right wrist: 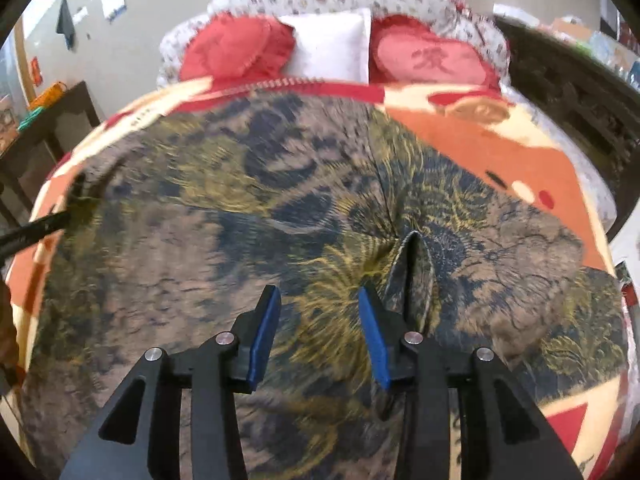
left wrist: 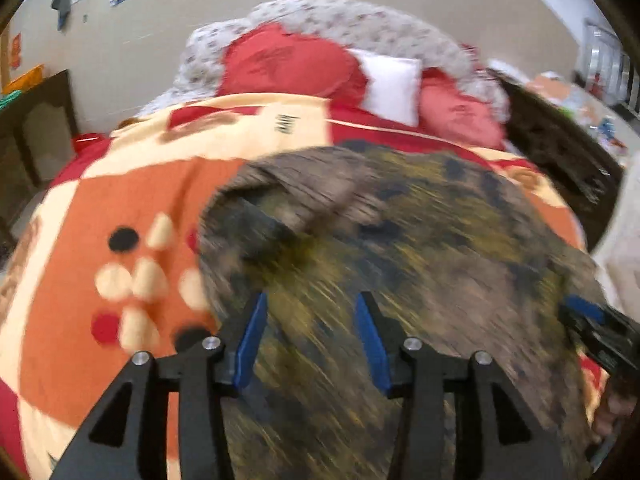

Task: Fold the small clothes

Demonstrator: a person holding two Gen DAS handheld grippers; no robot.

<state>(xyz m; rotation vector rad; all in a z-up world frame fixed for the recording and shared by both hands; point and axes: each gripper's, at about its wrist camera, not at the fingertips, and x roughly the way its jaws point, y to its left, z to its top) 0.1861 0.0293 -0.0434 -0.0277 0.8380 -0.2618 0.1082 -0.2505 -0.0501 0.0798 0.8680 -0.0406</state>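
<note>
Currently the patterned garment (right wrist: 248, 216), brown with yellow and dark blue print, lies spread on the orange-and-cream blanket (left wrist: 100, 208) of the bed, on the near side of the white pillow (right wrist: 332, 46). Both views are motion-blurred, so fine edges cannot be read.

Left gripper (left wrist: 312, 344): jaws apart, nothing between the blue pads, hovering over the garment's left part; a turned-over flap sits just ahead of it, toward the pillow. Whether it touches the cloth cannot be told.

Right gripper (right wrist: 318, 336): jaws apart, empty, over the garment's middle. A raised pleat (right wrist: 414, 276) stands just beside its right finger.

Judgement: garment appears laid out mostly flat for folding, fold barely begun. Both grippers held open and low, likely to pinch an edge or that pleat. Risk: soft cloth may bunch and drag on the blanket when pulled.
</note>
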